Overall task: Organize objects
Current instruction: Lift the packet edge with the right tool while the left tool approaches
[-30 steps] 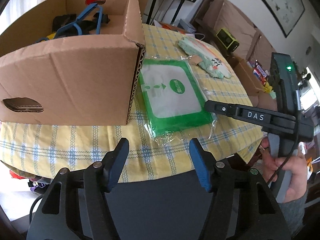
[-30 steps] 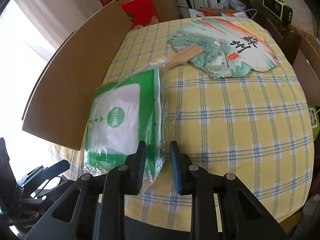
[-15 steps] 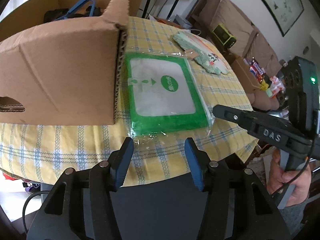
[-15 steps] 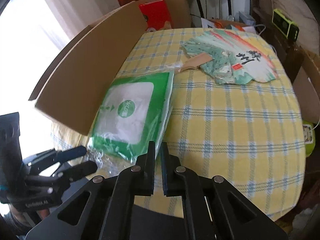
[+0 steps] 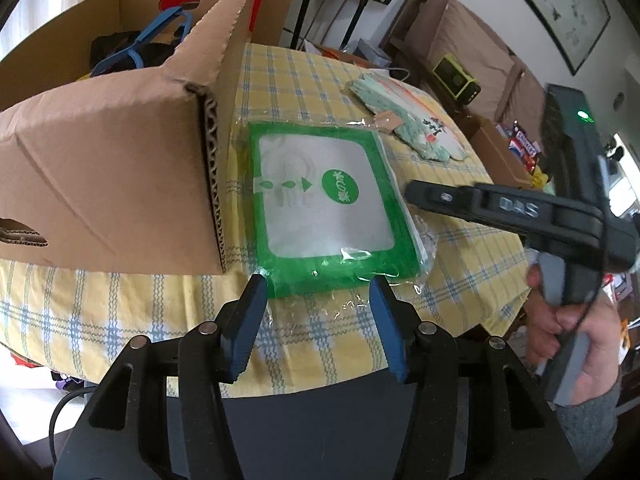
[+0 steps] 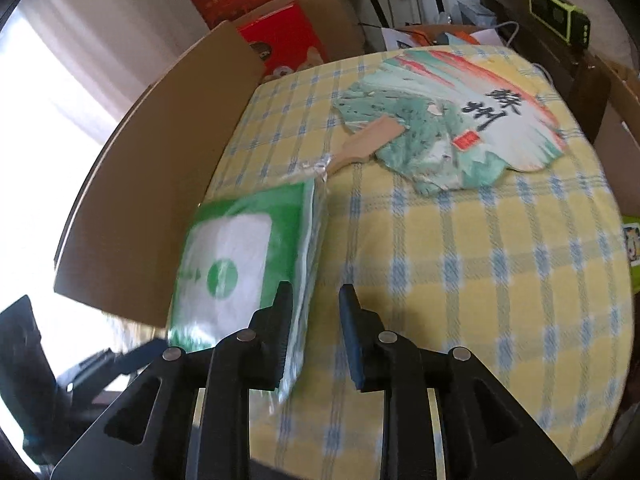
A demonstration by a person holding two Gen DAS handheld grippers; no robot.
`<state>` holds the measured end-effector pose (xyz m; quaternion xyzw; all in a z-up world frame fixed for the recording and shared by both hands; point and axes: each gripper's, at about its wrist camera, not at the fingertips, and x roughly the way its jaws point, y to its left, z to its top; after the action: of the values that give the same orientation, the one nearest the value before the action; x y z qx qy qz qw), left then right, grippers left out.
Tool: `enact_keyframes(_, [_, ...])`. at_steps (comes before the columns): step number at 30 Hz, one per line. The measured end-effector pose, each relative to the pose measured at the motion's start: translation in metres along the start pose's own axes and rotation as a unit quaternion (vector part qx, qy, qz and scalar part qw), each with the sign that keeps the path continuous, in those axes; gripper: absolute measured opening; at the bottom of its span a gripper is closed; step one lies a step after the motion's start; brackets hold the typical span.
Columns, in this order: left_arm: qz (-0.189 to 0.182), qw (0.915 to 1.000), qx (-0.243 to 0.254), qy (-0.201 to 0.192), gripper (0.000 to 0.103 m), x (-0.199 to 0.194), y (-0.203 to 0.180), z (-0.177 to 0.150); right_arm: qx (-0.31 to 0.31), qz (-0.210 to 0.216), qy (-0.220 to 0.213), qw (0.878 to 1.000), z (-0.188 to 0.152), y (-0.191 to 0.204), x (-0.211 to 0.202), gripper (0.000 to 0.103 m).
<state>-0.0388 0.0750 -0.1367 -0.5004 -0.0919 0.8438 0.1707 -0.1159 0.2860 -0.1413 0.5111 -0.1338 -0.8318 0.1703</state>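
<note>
Packet: the green packet point(image 5: 326, 208) lies flat on the checked tablecloth point(image 5: 460, 264), its long edge right against the side of the cardboard box point(image 5: 104, 176), its near end close to the table's edge.
Feel, my guess: light and floppy, a soft flat pack in a loose clear sleeve. The film looks slick and crinkly, so I expect it to slide, not tear.
Where I'd grip: the side seam by the right gripper point(image 6: 312, 300), or the near green border itself. The spare clear film beyond the border would probably just stretch and slip.
Left gripper: my left gripper point(image 5: 316, 290) hangs just short of the packet's near edge, jaws released and parted wide, nothing between them but the clear fringe below.
Right gripper: its jaws have just been opening. The packet's side edge sits beside the left finger point(image 6: 280, 308); the gap itself looks bare, no pads pressing on anything.
Fan: the paper fan point(image 6: 452, 120) lies well apart toward the far side, its wooden handle pointing at the packet's far corner.
Change, left: against a second ago, the jaws are a touch narrower and the packet's near edge sits closer to the fingertips.
Change, right: half a second back those jaws were clenched tight with nothing in them; now they're parted, and the view has slid in nearer the packet's seam.
Box: hangers and dark items already sit inside; the packet is not in yet.
</note>
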Motion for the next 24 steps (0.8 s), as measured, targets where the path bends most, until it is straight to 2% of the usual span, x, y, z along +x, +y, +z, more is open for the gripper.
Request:
enact_keyframes(8, [-0.010, 0.9999, -0.001, 0.001, 0.049, 0.005, -0.004, 0.004, -0.013, 0.018, 0.010, 1.000, 0.006, 0.014, 0.016, 0.028])
enact_keyframes(14, [-0.021, 0.9996, 0.020, 0.007, 0.048, 0.012, -0.012, 0.003, 0.017, 0.070, 0.023, 0.997, -0.006, 0.004, 0.009, 0.022])
enact_keyframes(15, [-0.030, 0.9992, 0.023, 0.009, 0.046, 0.012, -0.014, 0.003, 0.017, 0.074, 0.024, 0.997, -0.007, 0.004, 0.007, 0.022])
enact_keyframes(24, [-0.033, 0.9982, 0.049, 0.005, 0.045, 0.015, -0.029, -0.002, 0.002, 0.088, 0.023, 0.996, -0.012, 0.015, -0.003, 0.022])
